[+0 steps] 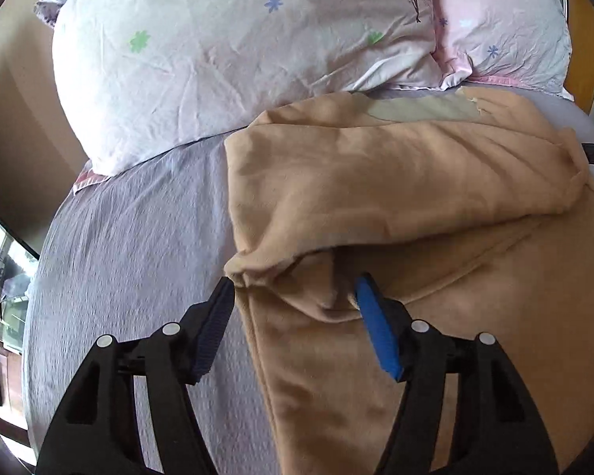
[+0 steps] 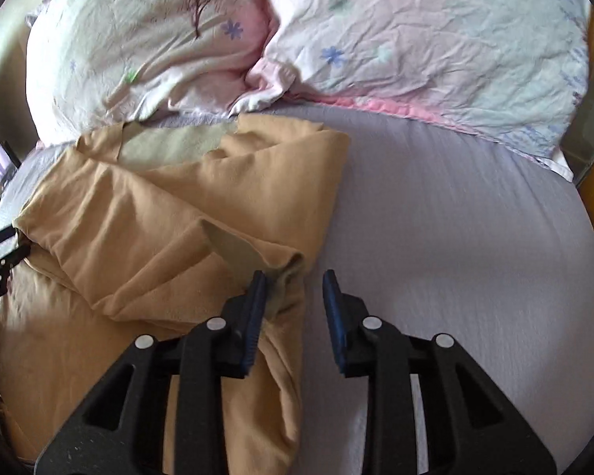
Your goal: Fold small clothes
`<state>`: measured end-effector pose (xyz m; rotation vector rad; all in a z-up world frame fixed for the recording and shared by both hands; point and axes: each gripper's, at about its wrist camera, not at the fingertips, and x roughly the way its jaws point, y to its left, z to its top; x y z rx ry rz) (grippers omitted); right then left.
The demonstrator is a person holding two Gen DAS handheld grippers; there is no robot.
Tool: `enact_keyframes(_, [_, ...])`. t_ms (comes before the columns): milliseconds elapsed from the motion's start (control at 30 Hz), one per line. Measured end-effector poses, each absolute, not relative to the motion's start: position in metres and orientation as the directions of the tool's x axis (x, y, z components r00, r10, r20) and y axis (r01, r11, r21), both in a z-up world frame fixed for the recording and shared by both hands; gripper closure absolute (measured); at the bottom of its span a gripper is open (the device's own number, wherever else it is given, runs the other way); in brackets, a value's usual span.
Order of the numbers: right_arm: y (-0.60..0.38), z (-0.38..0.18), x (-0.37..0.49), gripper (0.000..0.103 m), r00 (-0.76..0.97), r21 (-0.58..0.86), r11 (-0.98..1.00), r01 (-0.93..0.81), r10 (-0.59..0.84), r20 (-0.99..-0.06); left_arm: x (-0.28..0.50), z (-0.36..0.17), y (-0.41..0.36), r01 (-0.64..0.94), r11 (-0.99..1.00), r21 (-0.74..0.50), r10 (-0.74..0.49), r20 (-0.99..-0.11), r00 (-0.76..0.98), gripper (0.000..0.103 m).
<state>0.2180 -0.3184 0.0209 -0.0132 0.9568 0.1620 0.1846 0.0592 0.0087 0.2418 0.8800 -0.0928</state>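
The garment, a tan piece of clothing, lies on the bed in front of both my tongs, partly folded: a thick folded layer sits over a flatter layer that spreads toward me. A patch of its paler grey-green inner side shows at the far edge, near the pillows.

My left tongs stand wide open. Between their tips sits the near left corner of the folded layer, bunched into a small roll. The right pad lies against the fabric just under that fold; the left pad is over the bare sheet, its tip just beside the corner. They grip nothing that I can see.

My right tongs are also open, though less wide. The left pad touches the garment's right edge, where a narrow rolled strip runs back under the tongs toward me. The right pad hangs over the bare sheet, apart from the cloth. Nothing is clamped between them.

Beyond the garment, two floral pillows rest side by side at the head of the bed. In the right view the left tongs' tips appear at the garment's far left edge.
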Motion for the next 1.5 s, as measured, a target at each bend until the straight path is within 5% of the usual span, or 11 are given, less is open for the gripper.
enact_keyframes(133, [-0.333, 0.044, 0.226, 0.071, 0.646, 0.137, 0.986, -0.097, 0.167, -0.745, 0.171, 0.039, 0.056, 0.164, 0.977, 0.135, -0.031, -0.673, 0.739, 0.037])
enact_keyframes(233, [-0.329, 0.043, 0.242, 0.071, 0.643, 0.173, 0.979, -0.105, 0.200, -0.739, 0.173, 0.055, 0.039, 0.197, 0.973, 0.118, -0.090, -0.595, 0.799, 0.019])
enact_keyframes(433, [-0.298, 0.010, 0.257, 0.075, 0.557, 0.014, 0.987, -0.160, 0.102, -0.824, 0.210, 0.020, 0.017, 0.220, 0.953, 0.206, -0.009, -0.709, 0.705, 0.019])
enact_keyframes(567, [-0.293, 0.010, 0.235, 0.078, 0.580, -0.047, 0.978, -0.203, 0.081, -0.811, 0.201, 0.008, 0.023, 0.232, 0.950, 0.209, -0.007, -0.729, 0.685, 0.019])
enact_keyframes(667, [-0.291, 0.010, 0.221, 0.094, 0.600, -0.073, 0.968, -0.239, 0.088, -0.795, 0.199, 0.008, 0.027, 0.231, 0.955, 0.188, -0.020, -0.732, 0.680, 0.019])
enact_keyframes(867, [-0.290, 0.033, 0.217, 0.096, 0.673, -0.103, 0.965, -0.240, 0.089, -0.734, 0.204, 0.003, 0.030, 0.223, 0.962, 0.160, -0.029, -0.750, 0.661, 0.019])
enact_keyframes(900, [-0.293, 0.041, 0.221, 0.103, 0.696, -0.089, 0.972, -0.217, 0.091, -0.712, 0.204, 0.003, 0.031, 0.221, 0.962, 0.158, -0.028, -0.750, 0.661, 0.019])
enact_keyframes(1033, [-0.301, 0.043, 0.253, 0.094, 0.693, -0.099, 0.986, -0.136, 0.023, -0.720, 0.206, 0.003, 0.032, 0.216, 0.965, 0.151, -0.029, -0.754, 0.656, 0.018])
enact_keyframes(1100, [-0.319, 0.047, 0.257, 0.091, 0.668, 0.039, 0.995, -0.092, 0.091, -0.739, 0.206, 0.003, 0.032, 0.214, 0.966, 0.148, -0.030, -0.754, 0.656, 0.018])
enact_keyframes(1233, [-0.342, 0.059, 0.230, 0.055, 0.666, 0.288, 0.952, -0.102, 0.280, -0.692, 0.207, 0.004, 0.033, 0.214, 0.967, 0.135, -0.038, -0.758, 0.651, 0.018])
enact_keyframes(1500, [-0.320, 0.044, 0.201, 0.056, 0.629, 0.205, 0.972, -0.111, 0.228, -0.743, 0.197, 0.018, 0.045, 0.206, 0.976, 0.073, -0.084, -0.745, 0.662, 0.018])
